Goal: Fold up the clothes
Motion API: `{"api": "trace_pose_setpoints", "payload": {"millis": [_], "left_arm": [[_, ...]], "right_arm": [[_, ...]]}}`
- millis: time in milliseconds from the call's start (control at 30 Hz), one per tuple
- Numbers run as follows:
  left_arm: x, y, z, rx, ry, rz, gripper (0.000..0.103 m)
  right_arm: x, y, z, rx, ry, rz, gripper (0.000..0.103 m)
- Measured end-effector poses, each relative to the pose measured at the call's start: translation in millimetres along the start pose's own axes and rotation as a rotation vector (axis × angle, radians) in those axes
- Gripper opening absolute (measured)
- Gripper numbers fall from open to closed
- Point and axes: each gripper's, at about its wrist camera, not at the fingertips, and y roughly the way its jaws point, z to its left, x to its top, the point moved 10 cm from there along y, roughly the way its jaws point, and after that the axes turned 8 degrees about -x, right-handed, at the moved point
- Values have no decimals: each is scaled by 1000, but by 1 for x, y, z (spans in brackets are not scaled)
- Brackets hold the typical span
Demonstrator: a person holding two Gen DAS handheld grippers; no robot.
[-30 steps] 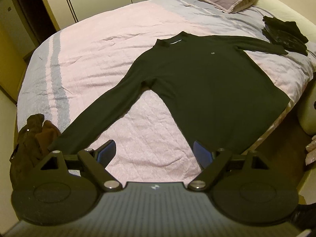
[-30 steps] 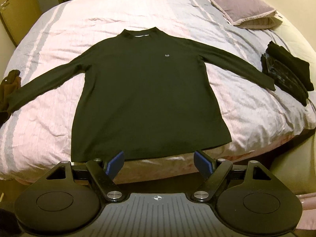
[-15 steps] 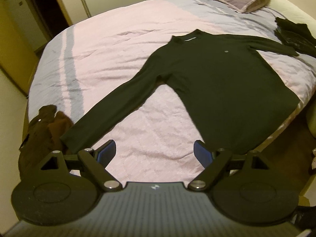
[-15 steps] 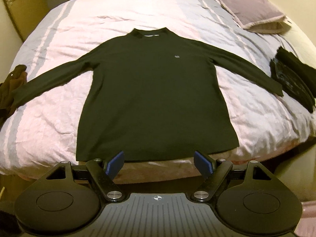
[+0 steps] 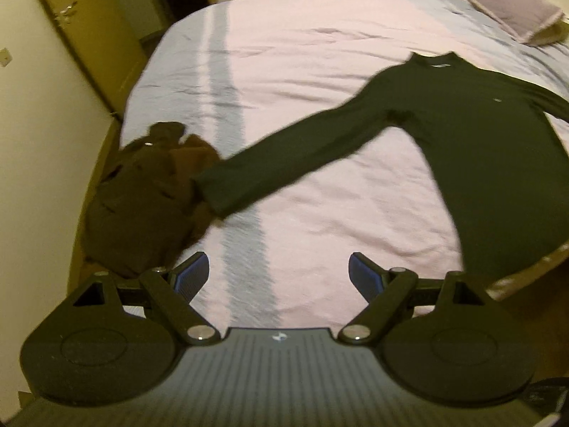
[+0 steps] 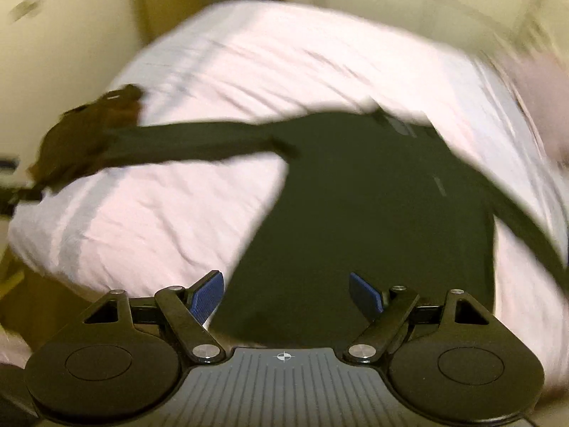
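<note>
A dark long-sleeved shirt (image 5: 490, 163) lies flat, face up, on the pink bed (image 5: 320, 71), its left sleeve (image 5: 284, 160) stretched toward the bed's left edge. My left gripper (image 5: 279, 272) is open and empty above the bed's near edge, short of the sleeve's cuff. My right gripper (image 6: 286, 291) is open and empty over the lower hem of the shirt (image 6: 355, 231). The right wrist view is blurred by motion.
A crumpled brown garment (image 5: 142, 199) lies at the bed's left edge, touching the cuff; it also shows in the right wrist view (image 6: 89, 128). A purple pillow (image 5: 505, 7) sits at the far right. A wall and a wooden door (image 5: 89, 35) stand left of the bed.
Both grippers have swung to the left. The left one now faces the sleeve cuff and brown garment. The right one has come closer over the shirt's hem. Both stay open.
</note>
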Motion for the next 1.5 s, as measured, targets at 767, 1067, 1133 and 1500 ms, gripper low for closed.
{"api": "trace_pose_setpoints", "payload": {"millis": [767,1067,1133,1500], "left_arm": [[22,122,204,59,1,25,83],[-16,130,221,59,-58,104,83],[-14,131,221,58,-56,104,83],[88,156,132,-58,149,10,83]], "right_arm": [[117,252,355,257,-885,-275,34],[124,301,389,190,-1013,-322,23],[139,292,381,209,-951,-343,11],[317,196,105,262,-43,-528,10]]}}
